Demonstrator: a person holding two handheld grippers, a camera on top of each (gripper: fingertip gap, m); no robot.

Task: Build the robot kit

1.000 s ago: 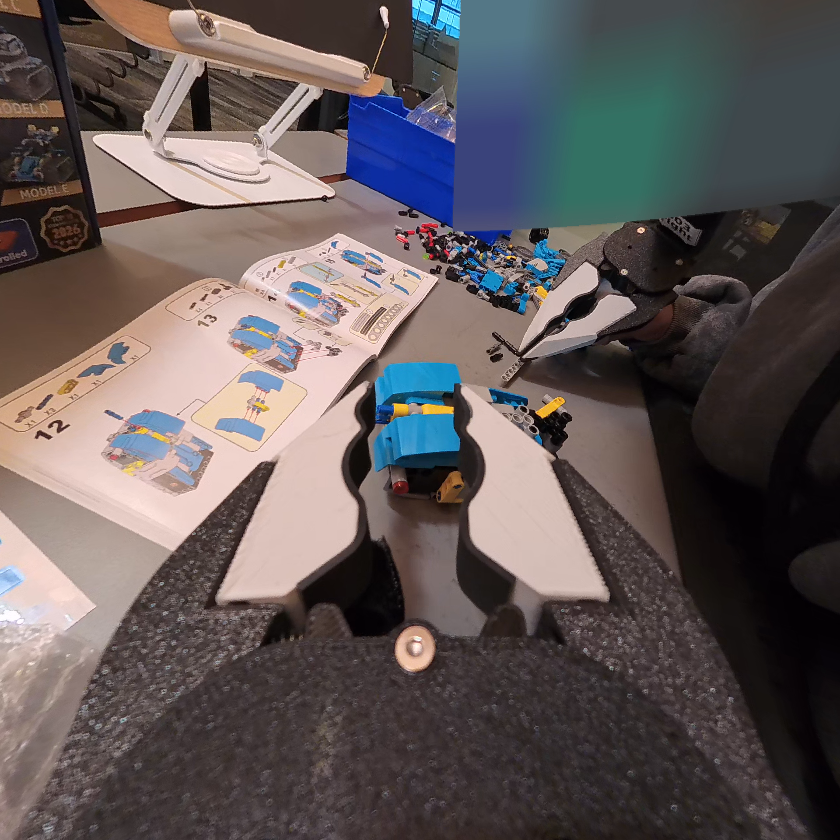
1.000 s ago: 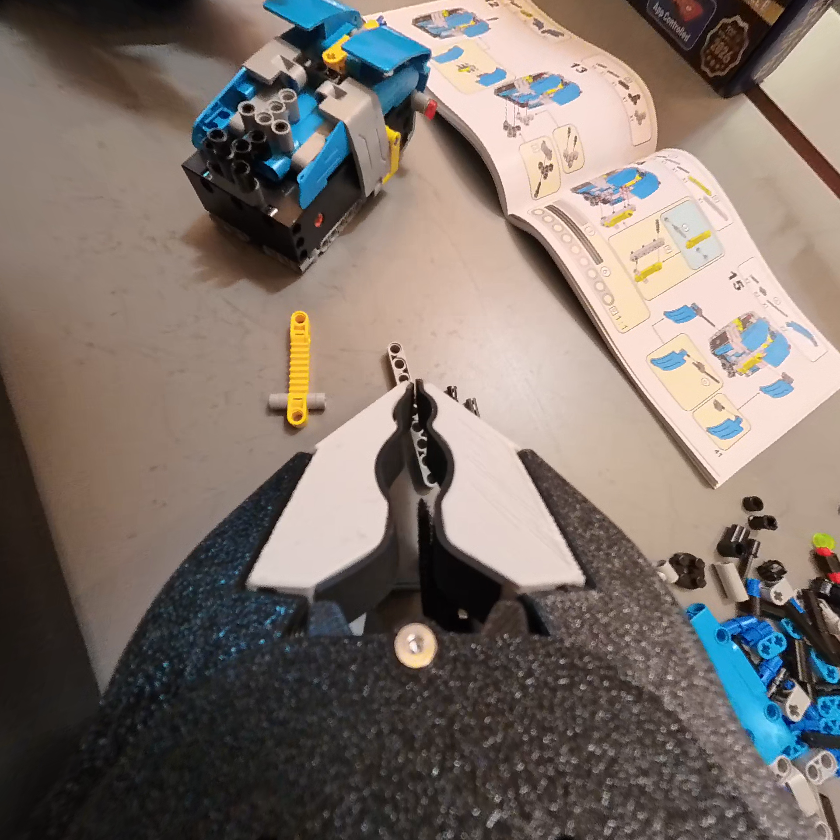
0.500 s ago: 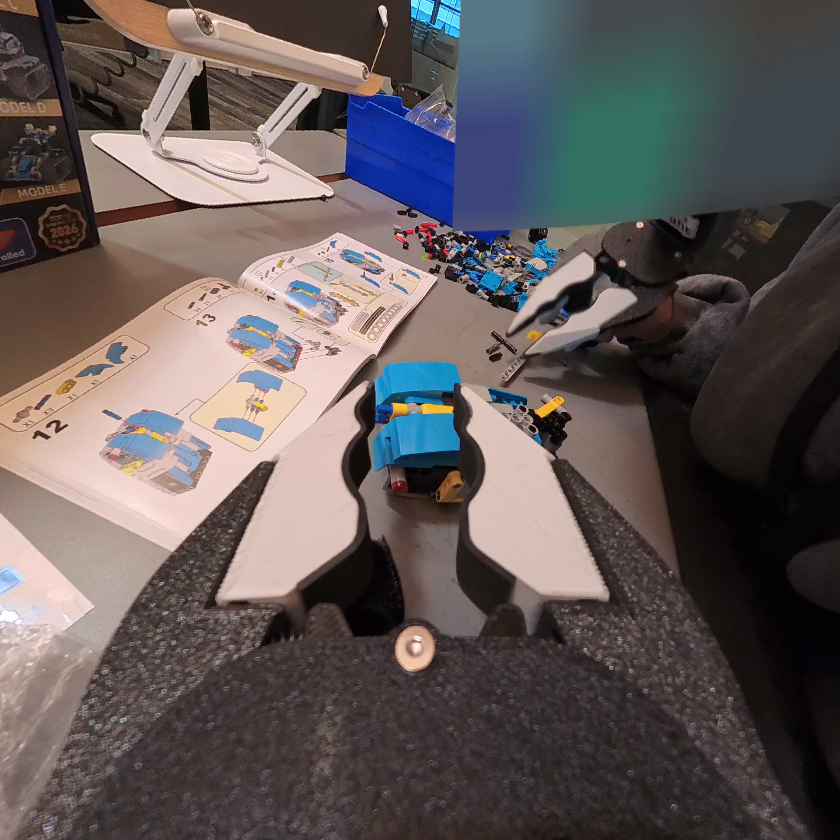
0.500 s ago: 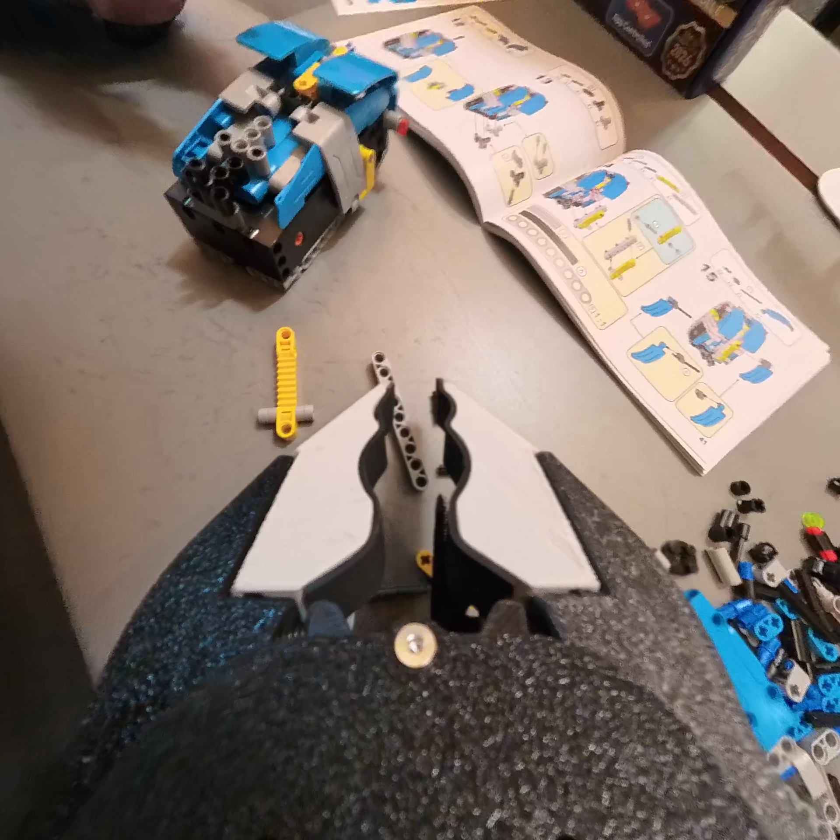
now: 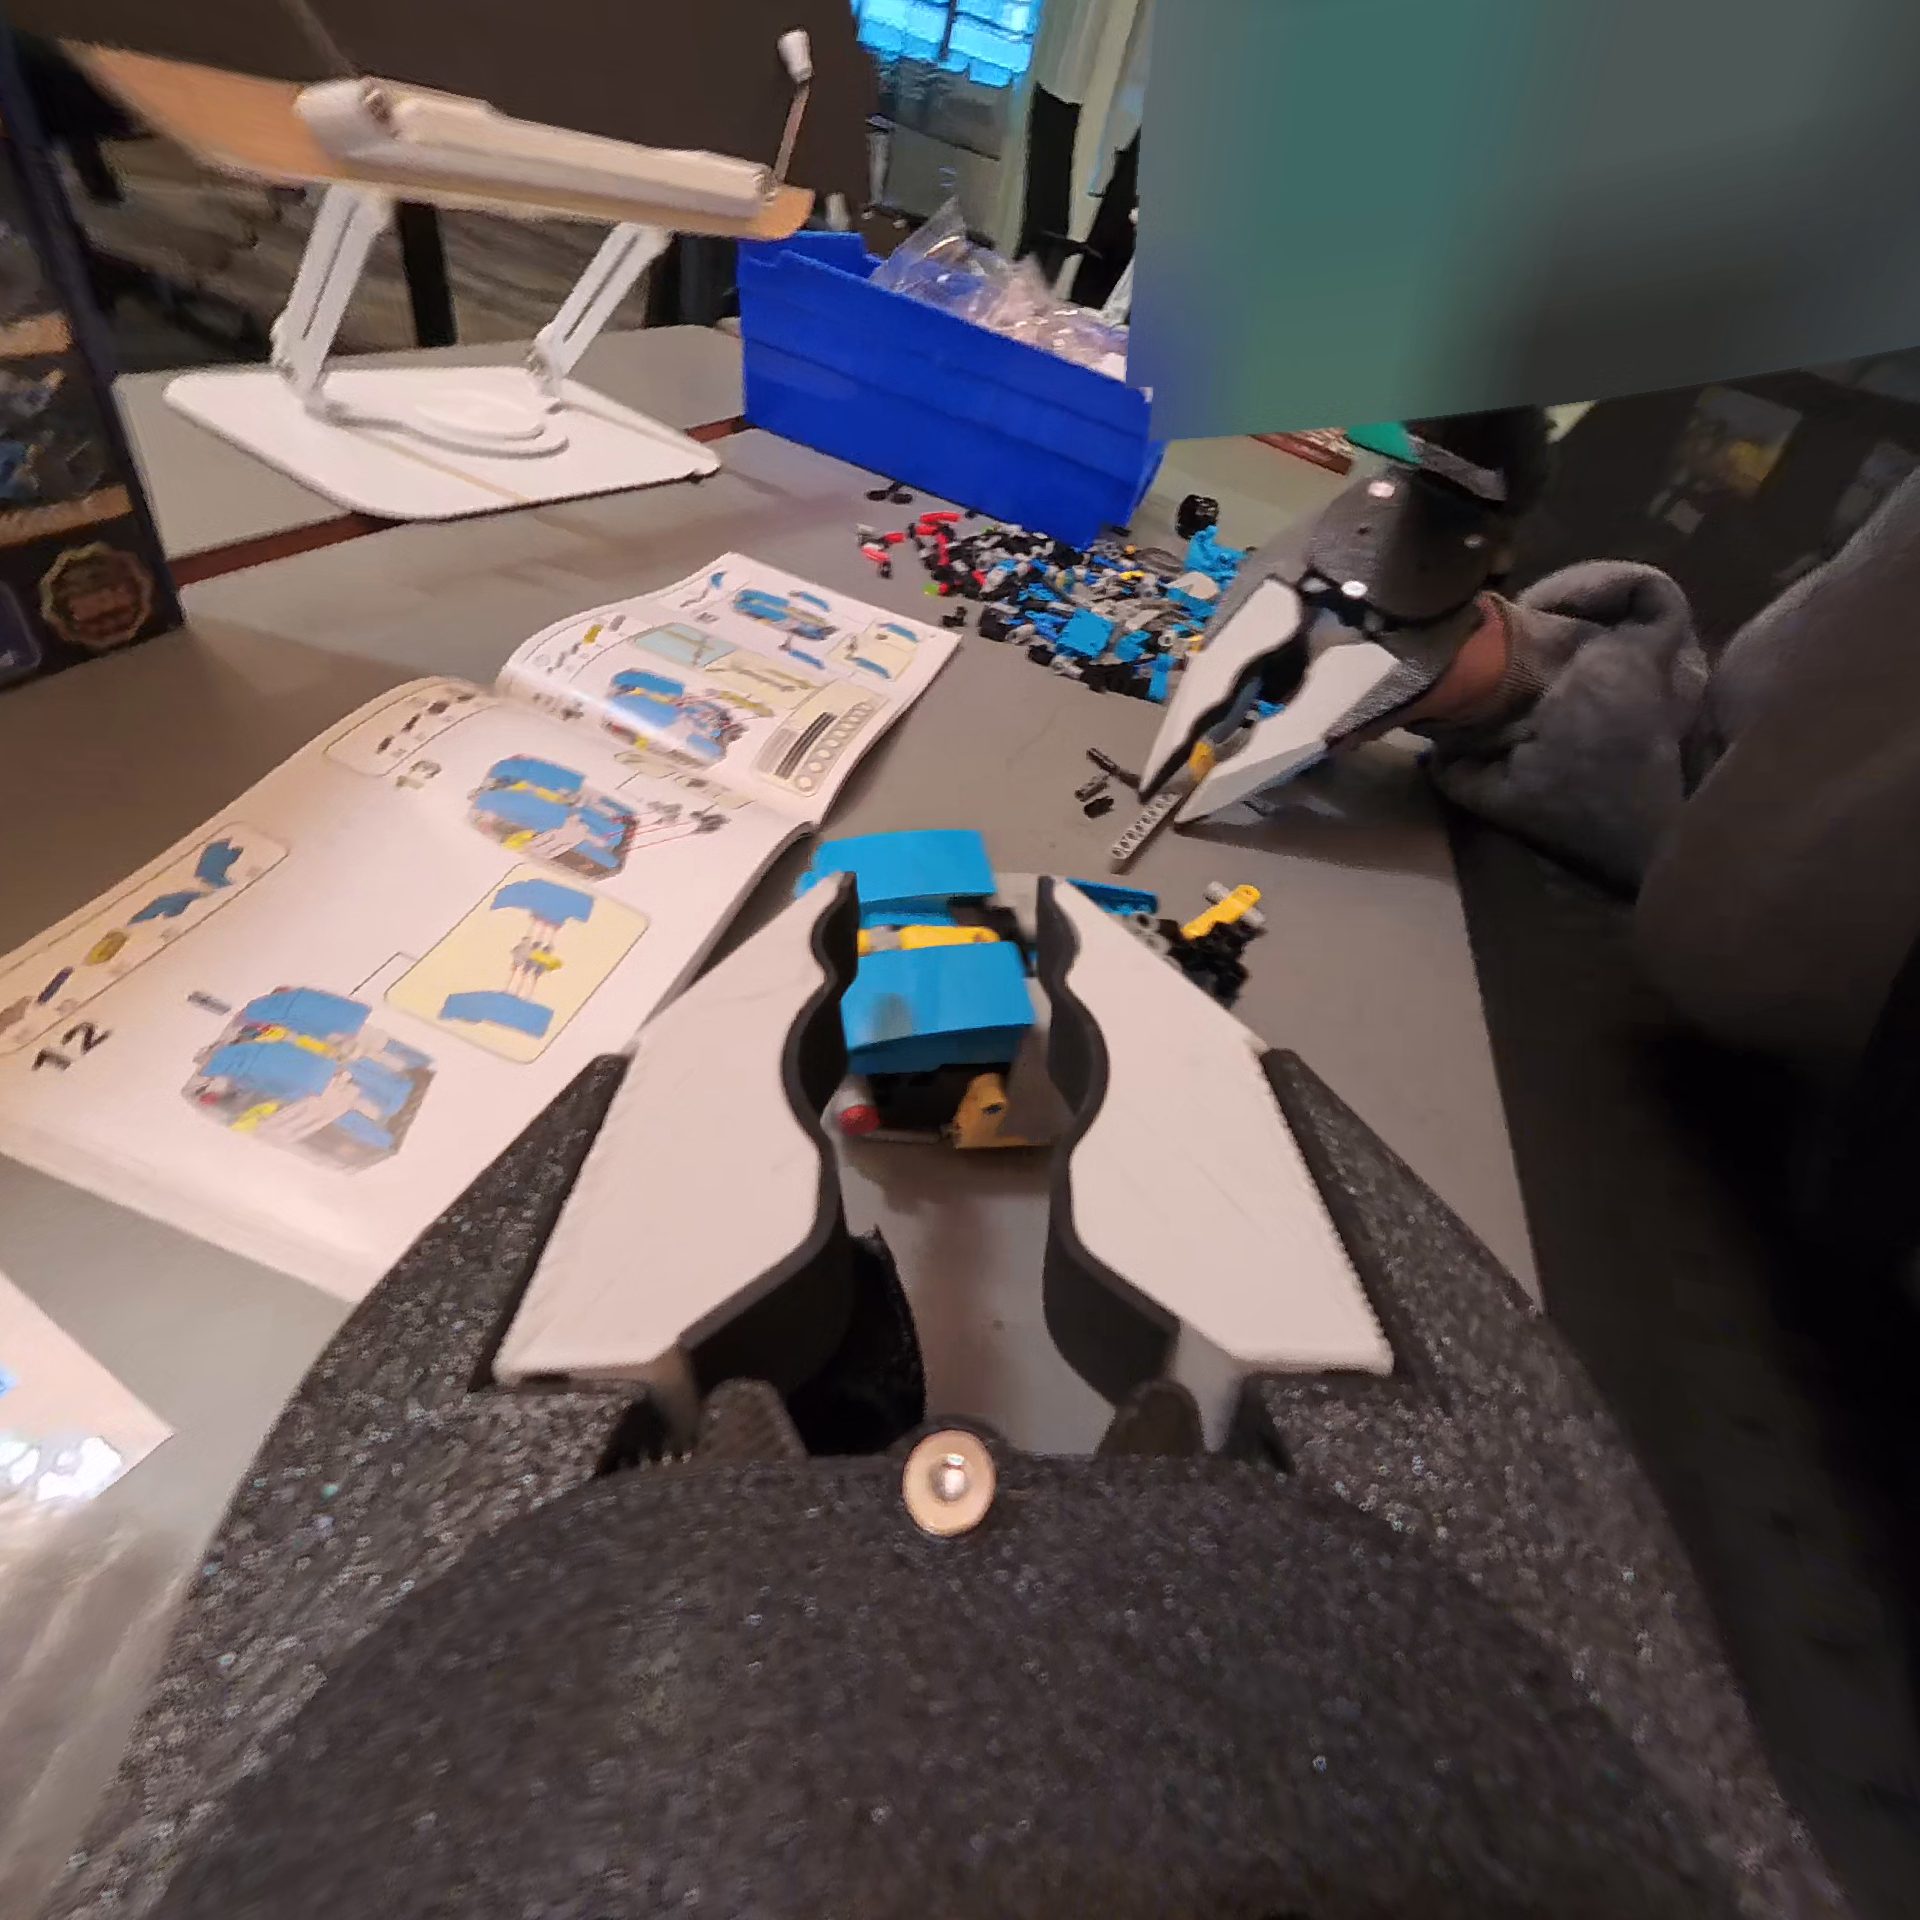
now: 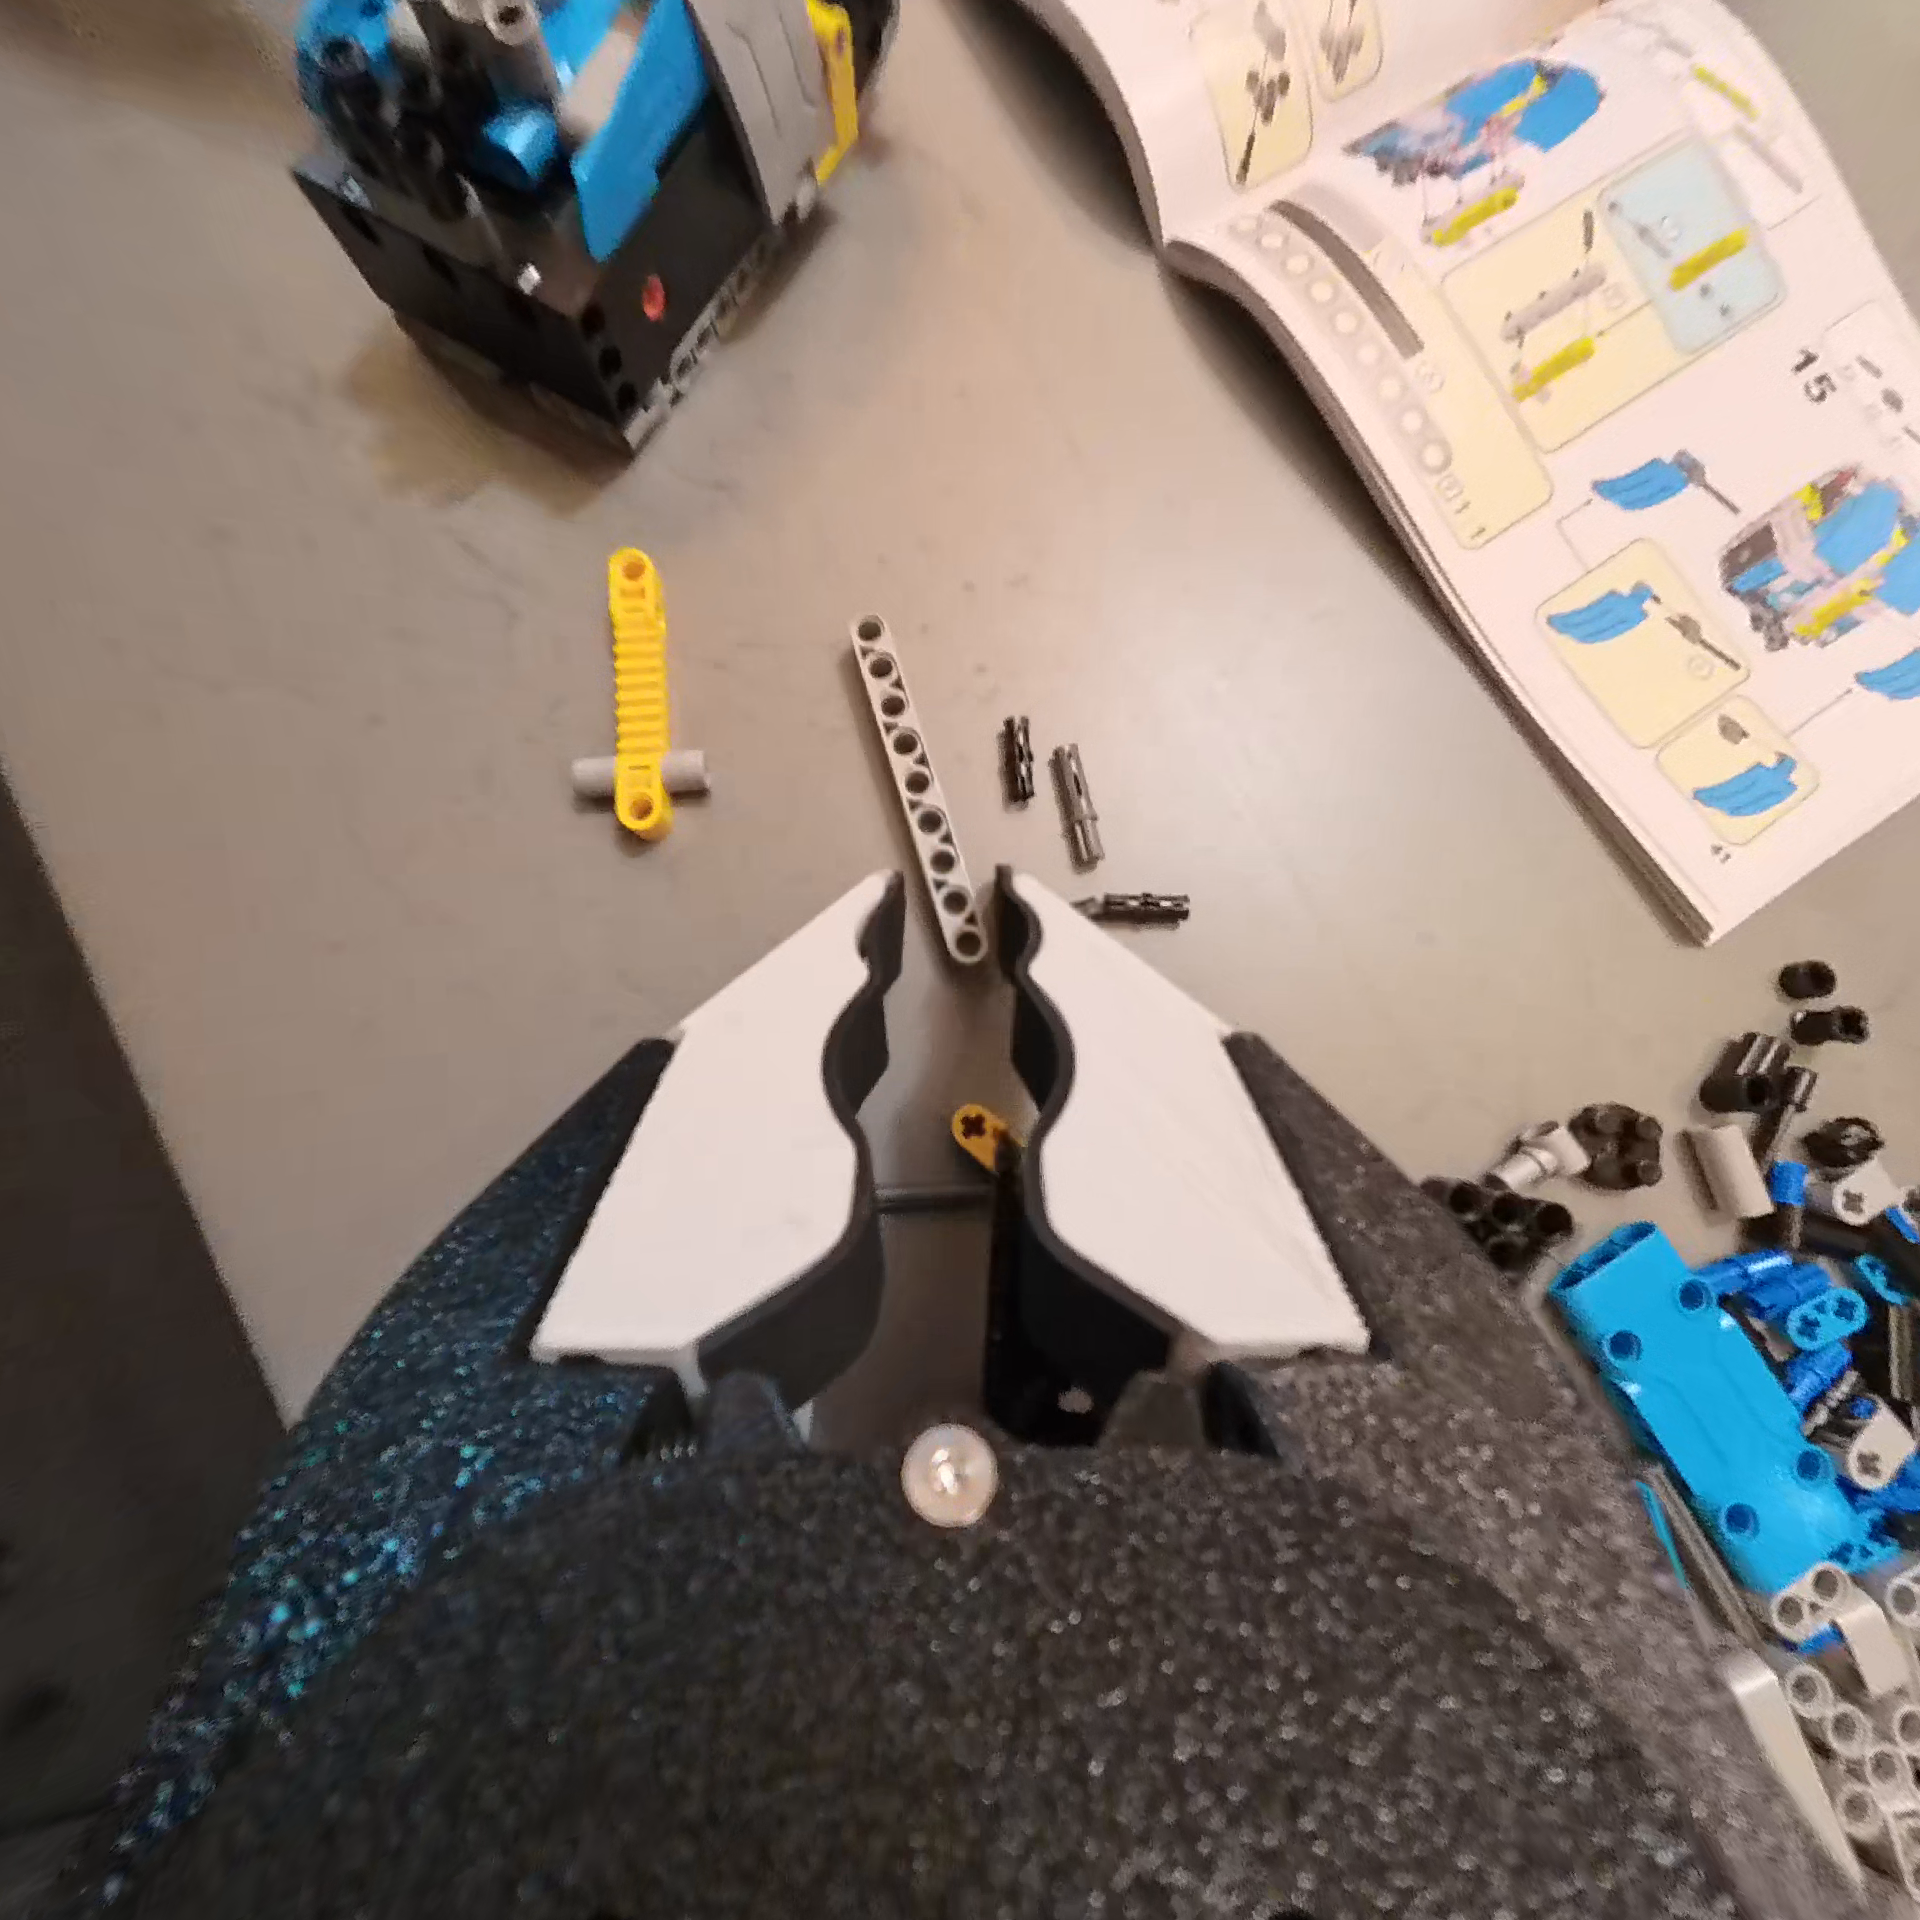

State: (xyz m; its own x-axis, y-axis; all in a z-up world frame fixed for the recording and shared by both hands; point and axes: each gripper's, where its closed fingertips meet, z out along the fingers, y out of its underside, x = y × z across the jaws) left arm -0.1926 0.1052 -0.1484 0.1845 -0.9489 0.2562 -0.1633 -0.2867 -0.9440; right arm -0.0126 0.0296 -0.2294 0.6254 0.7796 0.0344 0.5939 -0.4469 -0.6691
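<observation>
A partly built blue, black and grey brick model [image 5: 925,997] stands on the grey table, just beyond and between my left gripper's fingertips. My left gripper [image 5: 945,904] is open and holds nothing. The model also shows at the top left of the right wrist view [image 6: 582,208]. My right gripper [image 6: 948,894] is open, with the near end of a long grey holed beam [image 6: 914,769] lying flat on the table between its tips. In the left wrist view the right gripper [image 5: 1169,805] hovers over that beam [image 5: 1143,836], right of the model.
A yellow toothed piece on a grey axle [image 6: 636,696] and three dark pins [image 6: 1075,790] lie near the beam. An open instruction booklet [image 6: 1558,364] lies to the right, a pile of loose parts [image 6: 1714,1299] beside it. A blue bin [image 5: 935,405], a white stand [image 5: 436,436] and a dark box [image 5: 62,468] stand farther back.
My right gripper was shut on the grey beam, then opened and let it go; the beam now lies on the table and the gripper has drawn back. The left gripper barely moved.
</observation>
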